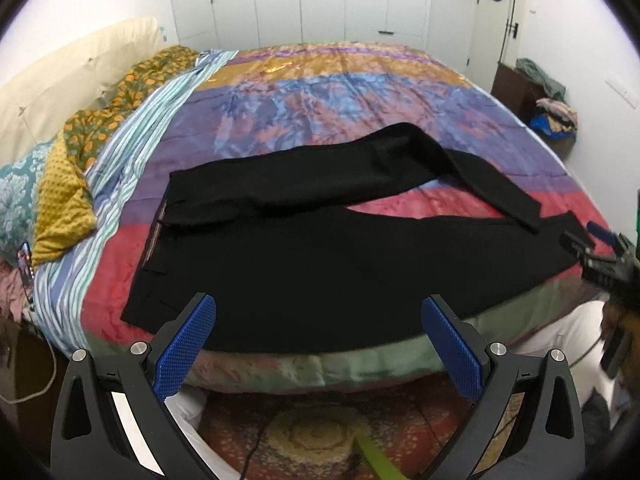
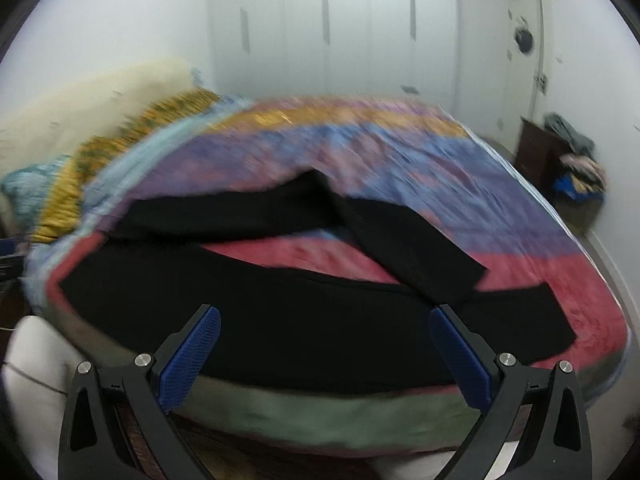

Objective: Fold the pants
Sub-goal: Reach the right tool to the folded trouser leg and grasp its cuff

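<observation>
Black pants (image 1: 320, 264) lay flat on multicolour bedspread (image 1: 304, 92), waistband to the left, near leg along the bed edge, far leg kinked w/ cuff crossing over near leg. L gripper (image 1: 318, 334) released, pads wide apart, nothing held. R gripper (image 2: 324, 344) likewise spread & unloaded, hovered near the front edge of the pants. R view blurred.

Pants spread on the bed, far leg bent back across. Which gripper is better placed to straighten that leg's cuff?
Right, probably. The right gripper is open with the far leg's cuff just beyond its right finger. The left gripper, also open, hangs by the waistband end of the black pants, far from that cuff.
</observation>
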